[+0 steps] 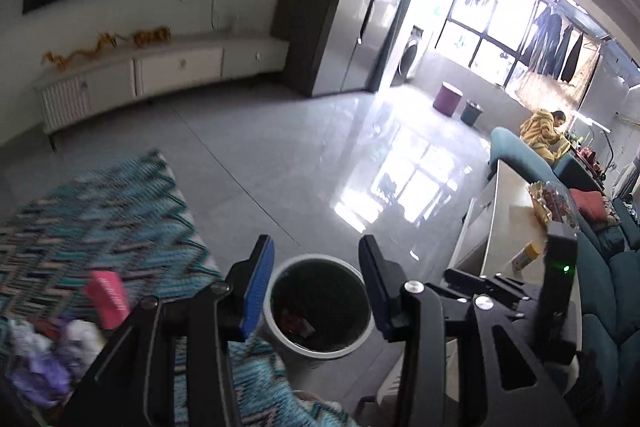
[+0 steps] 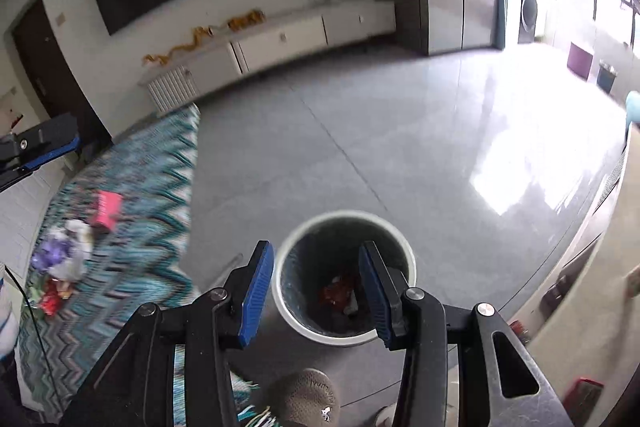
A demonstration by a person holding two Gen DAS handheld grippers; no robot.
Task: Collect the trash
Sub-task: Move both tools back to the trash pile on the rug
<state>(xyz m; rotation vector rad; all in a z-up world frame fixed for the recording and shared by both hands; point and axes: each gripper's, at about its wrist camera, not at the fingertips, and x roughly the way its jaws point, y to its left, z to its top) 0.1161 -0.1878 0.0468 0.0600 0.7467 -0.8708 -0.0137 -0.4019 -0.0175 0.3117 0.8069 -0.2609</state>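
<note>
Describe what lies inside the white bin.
Inside the white bin, red wrappers lie on the dark bottom; the right tool's finger hides part of the contents.

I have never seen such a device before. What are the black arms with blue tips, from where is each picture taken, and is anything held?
There is no robot here. A person carries two hand-held grippers, each with two black fingers with blue pads. A camera on each gripper looks forward along its fingers, so the pictures bend at the edges.

One picture comes from the left gripper, the other from the right gripper. Both are open and hold nothing. Both hang above a white trash bin standing on the grey floor; some red wrappers already lie inside it.

To the left lies a blue zigzag rug. On it are things not yet collected: a pink box and a heap of crumpled purple and white trash. In the left view, a pale table stands on the right.
</note>
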